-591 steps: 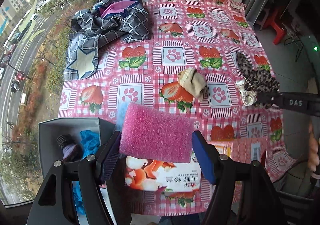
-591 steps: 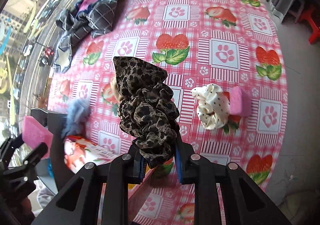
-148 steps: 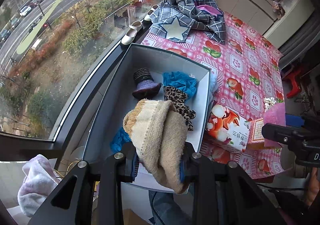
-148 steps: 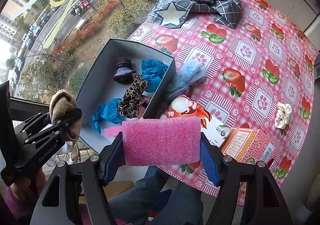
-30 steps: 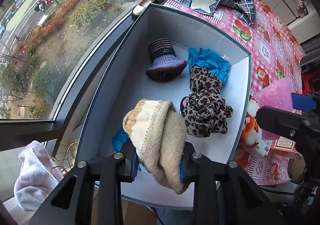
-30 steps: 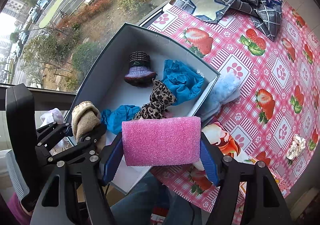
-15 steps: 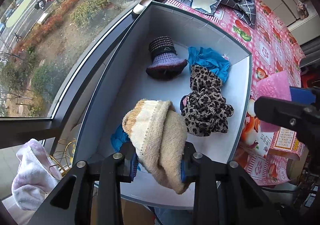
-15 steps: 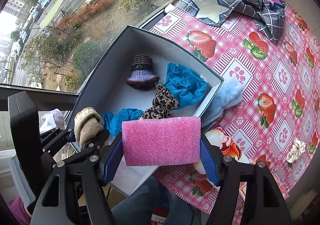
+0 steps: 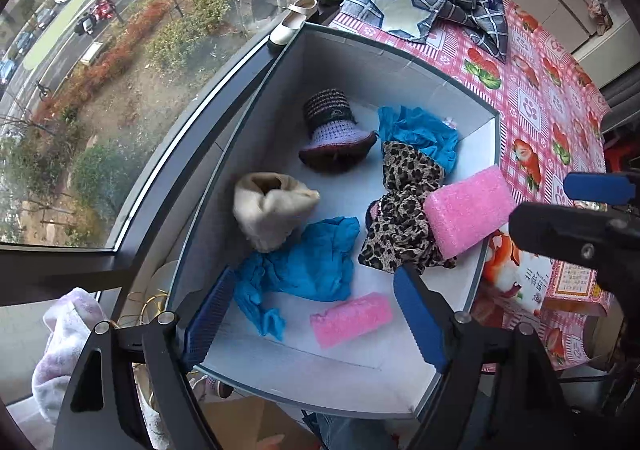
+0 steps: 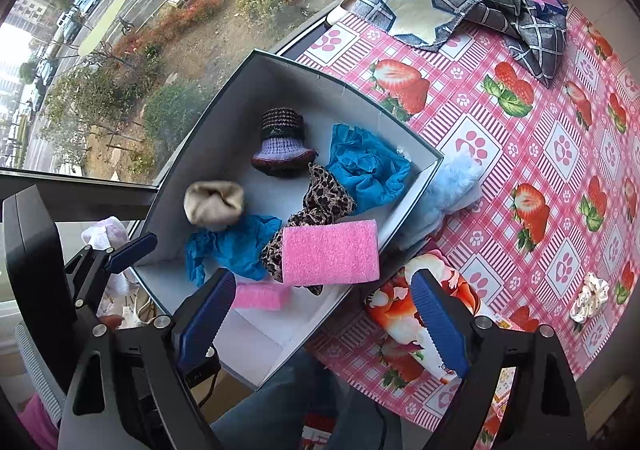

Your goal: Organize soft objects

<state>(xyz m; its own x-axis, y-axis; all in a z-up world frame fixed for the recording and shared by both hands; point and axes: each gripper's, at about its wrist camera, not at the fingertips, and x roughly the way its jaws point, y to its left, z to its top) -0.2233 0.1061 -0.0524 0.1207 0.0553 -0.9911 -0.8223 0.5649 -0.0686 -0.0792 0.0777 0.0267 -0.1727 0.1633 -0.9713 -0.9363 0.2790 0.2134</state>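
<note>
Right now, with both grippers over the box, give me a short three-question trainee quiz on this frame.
1. True or false: the left gripper is open and holds nothing.
2. Which item lies outside the grey box, against its wall? A) beige sock B) light blue fluffy item C) knitted purple bootie
3. Fill in: the large pink sponge, seen between the open fingers of the right gripper, overlaps the ______ scrunchie.

Key: 1 true; 2 B; 3 leopard-print.
</note>
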